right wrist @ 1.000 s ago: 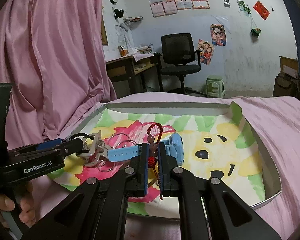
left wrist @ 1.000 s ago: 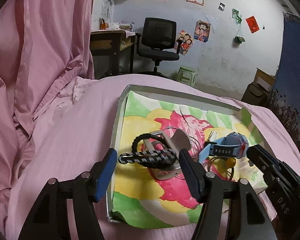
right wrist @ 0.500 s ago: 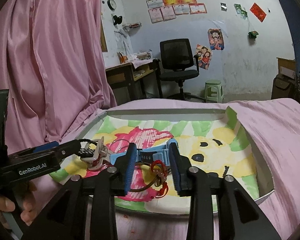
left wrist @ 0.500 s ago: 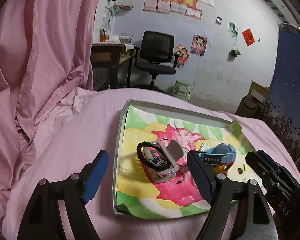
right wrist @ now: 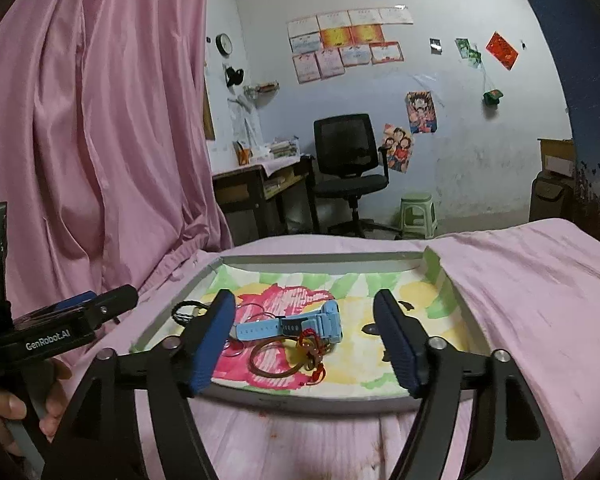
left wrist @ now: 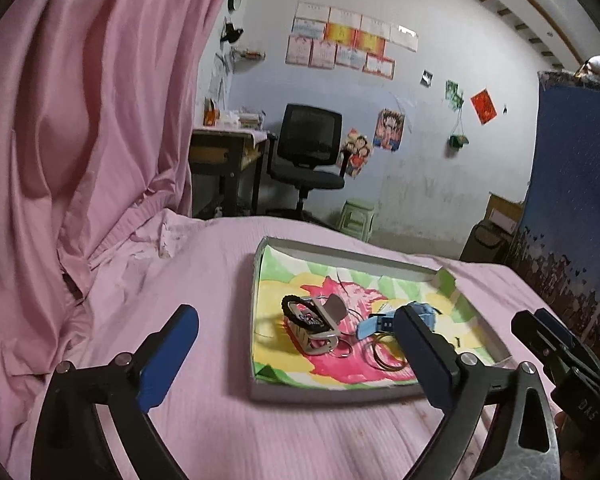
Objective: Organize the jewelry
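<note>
Left gripper (left wrist: 296, 350) and right gripper (right wrist: 304, 336) both spread wide, grasping nothing. Blue watch (right wrist: 290, 324), red bead bracelet (right wrist: 300, 354) and black braided bracelet (left wrist: 300, 314) lie in tray (right wrist: 320, 258) mid-bed (right wrist: 540, 280).

Black gripper frames, blue fingers (right wrist: 214, 338), silver screws.

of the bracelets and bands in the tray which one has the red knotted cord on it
The brown bangle at the tray's near edge, just in front of the blue watch. The black braided bracelet has no red cord.
</note>
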`<control>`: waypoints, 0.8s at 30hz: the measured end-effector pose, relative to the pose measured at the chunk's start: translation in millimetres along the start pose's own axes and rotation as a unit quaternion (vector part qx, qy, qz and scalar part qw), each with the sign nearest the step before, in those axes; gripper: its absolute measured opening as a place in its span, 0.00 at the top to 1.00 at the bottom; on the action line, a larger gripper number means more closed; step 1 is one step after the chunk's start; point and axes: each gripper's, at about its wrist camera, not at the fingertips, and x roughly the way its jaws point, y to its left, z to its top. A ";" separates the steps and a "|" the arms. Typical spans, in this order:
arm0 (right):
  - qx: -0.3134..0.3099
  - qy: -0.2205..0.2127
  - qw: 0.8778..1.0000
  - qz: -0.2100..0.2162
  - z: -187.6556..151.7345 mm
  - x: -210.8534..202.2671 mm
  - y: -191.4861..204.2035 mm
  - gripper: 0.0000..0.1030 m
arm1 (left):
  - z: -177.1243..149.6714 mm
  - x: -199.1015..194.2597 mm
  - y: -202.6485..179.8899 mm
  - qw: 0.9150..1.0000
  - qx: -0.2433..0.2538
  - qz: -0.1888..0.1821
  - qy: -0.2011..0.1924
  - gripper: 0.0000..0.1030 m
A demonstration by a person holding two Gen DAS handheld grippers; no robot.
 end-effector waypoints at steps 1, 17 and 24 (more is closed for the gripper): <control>-0.001 -0.003 1.000 0.000 0.2 -6.0 0.9 0.29 | -1.2 -7.1 0.0 1.000 -0.001 -0.001 -0.004 0.04; -0.016 -0.022 0.999 0.018 -21.0 -101.0 15.8 0.12 | -40.4 -104.4 -1.0 0.999 0.020 -0.008 -0.039 0.00; -0.017 -0.026 0.999 0.013 -37.5 -135.4 17.0 0.12 | -62.7 -127.3 3.1 0.999 0.027 0.002 -0.038 0.00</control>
